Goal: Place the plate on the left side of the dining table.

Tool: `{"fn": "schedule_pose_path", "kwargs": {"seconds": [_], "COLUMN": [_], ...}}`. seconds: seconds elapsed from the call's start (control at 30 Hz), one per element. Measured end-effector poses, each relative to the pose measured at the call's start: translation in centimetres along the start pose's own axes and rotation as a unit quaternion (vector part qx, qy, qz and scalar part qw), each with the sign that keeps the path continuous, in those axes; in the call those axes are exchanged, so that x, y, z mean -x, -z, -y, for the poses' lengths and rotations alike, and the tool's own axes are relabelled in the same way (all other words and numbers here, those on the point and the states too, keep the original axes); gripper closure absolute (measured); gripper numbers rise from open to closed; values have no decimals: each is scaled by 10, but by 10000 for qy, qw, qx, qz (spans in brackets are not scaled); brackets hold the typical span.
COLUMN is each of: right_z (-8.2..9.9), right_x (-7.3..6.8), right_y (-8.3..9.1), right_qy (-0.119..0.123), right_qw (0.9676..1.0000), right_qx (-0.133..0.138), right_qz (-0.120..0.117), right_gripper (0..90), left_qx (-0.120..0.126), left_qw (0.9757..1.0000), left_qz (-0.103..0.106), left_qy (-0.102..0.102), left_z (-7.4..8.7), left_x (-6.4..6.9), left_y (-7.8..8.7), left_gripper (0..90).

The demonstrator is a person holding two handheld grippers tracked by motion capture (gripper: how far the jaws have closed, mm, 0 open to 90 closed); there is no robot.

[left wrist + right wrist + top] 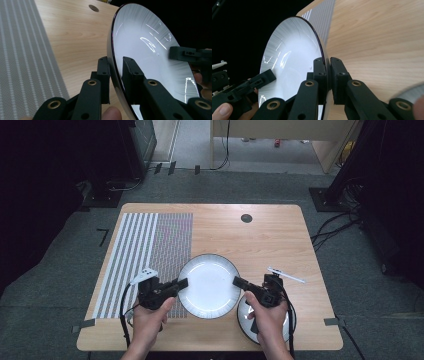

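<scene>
White round ceramic plate with a dark rim [209,285], carried between two hand-held grippers above the near middle of the pale wooden table [270,235]; in the high view it hangs beside the striped grey woven placemat [145,255] and next to a second white plate [245,317] lying under the right hand. The left gripper [181,283] is clamped on the plate's left rim; in the left gripper view its jaws pinch the edge, one pad above the face and one beneath. The right gripper [237,281] is clamped on the opposite rim, and the right gripper view shows its two pads pressed tight on the thin edge [326,75]. A white slender stick-like item [286,274] lies on the table beyond the right gripper. Judged from this pose, the step is a two-handed carry. To do it well, both hands should travel at one pace and at one height, so the plate neither tilts nor twists in the pads. Grip pressure should hold steady: glazed ceramic is slick, and a narrow rim bite may slip if either hand leads.
</scene>
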State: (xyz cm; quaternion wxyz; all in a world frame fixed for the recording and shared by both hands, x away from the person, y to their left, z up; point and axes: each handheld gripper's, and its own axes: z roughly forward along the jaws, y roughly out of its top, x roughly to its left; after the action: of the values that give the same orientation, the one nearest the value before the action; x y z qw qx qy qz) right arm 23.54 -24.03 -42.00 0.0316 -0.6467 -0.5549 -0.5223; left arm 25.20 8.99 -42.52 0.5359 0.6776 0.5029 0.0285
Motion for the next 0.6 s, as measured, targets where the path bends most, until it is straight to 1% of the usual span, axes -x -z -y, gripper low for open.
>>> {"fn": "schedule_pose_path", "kwargs": {"seconds": [0.03, 0.07, 0.1, 0.13, 0.17, 0.2, 0.23, 0.27, 0.3, 0.37, 0.4, 0.43, 0.47, 0.5, 0.6], "right_z": [-1, -1, -4, -4, -5, -6, -6, -6, -7, -7, -7, -6, -6, -6, -8], "right_x": [-4, -4, -13, -13, -16, -24, -27, -27, -35, -41, -44, -48, -51, -51, -58], "right_y": [-5, -5, -15, -15, -21, -31, -35, -35, -48, -58, -64, -71, -76, -76, -93], "right_qy": [31, 31, 58, 58, 76, 82, 81, 81, 69, 63, 56, 78, 104, 104, 106], "right_qw": [10000, 10000, 9999, 9999, 9999, 9998, 9998, 9998, 9997, 9996, 9996, 9995, 9994, 9994, 9990], "right_qx": [-16, -16, -65, -65, -82, -126, -139, -139, -185, -221, -245, -270, -287, -287, -379], "right_qz": [-16, -16, -52, -52, -72, -99, -106, -106, -129, -142, -146, -152, -149, -149, -189], "right_gripper": [844, 844, 844, 844, 844, 844, 844, 844, 845, 846, 846, 846, 847, 847, 848], "left_qx": [36, 36, 112, 112, 149, 203, 203, 242, 305, 371, 371, 406, 431, 431, 471], "left_qw": [10000, 10000, 9999, 9999, 9998, 9995, 9995, 9993, 9988, 9982, 9982, 9977, 9972, 9972, 9963], "left_qz": [-22, -22, -64, -64, -90, -130, -130, -168, -231, -302, -302, -358, -411, -411, -428], "left_qy": [23, 23, 99, 99, 139, 200, 200, 251, 295, 366, 366, 395, 455, 455, 579], "left_z": [-2, -2, -7, -7, -9, -13, -13, -15, -17, -20, -20, -21, -23, -23, -26], "left_x": [-5, -5, -13, -13, -17, -25, -25, -31, -38, -47, -47, -52, -61, -61, -76], "left_y": [3, 3, 10, 10, 13, 18, 18, 22, 28, 34, 34, 37, 41, 41, 48], "left_gripper": [777, 780, 781, 783, 783, 788, 789, 789, 793, 795, 795, 796, 797, 799, 802]}}
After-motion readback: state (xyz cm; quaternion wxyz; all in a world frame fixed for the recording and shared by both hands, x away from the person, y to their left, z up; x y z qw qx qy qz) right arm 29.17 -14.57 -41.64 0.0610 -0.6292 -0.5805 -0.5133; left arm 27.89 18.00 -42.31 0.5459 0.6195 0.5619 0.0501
